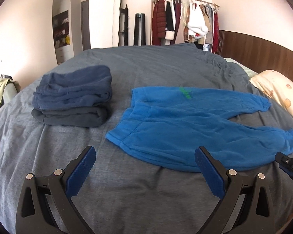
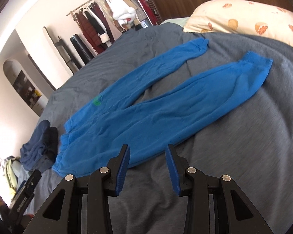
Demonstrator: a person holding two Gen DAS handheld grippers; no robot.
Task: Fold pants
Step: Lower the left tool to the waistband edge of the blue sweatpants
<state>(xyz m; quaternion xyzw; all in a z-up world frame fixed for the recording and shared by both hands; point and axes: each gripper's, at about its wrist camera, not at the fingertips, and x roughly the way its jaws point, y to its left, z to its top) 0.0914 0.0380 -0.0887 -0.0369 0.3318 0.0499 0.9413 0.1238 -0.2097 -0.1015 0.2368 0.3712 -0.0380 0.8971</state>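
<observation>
Bright blue pants (image 1: 185, 124) lie flat and spread out on the grey bed cover (image 1: 127, 185), waistband to the left, both legs stretching right. They also show in the right wrist view (image 2: 146, 113), legs apart in a V, with a green mark (image 2: 96, 101) near the waist. My left gripper (image 1: 145, 156) is open wide and empty, hovering just short of the pants' near edge. My right gripper (image 2: 147, 154) is open and empty at the near edge of the closer leg. The right gripper's tip shows in the left wrist view (image 1: 289, 165).
A stack of folded dark blue and grey garments (image 1: 72, 97) sits left of the pants. A fruit-print pillow (image 2: 244, 17) lies at the bed's right end. A clothes rack (image 1: 185, 19) stands against the far wall.
</observation>
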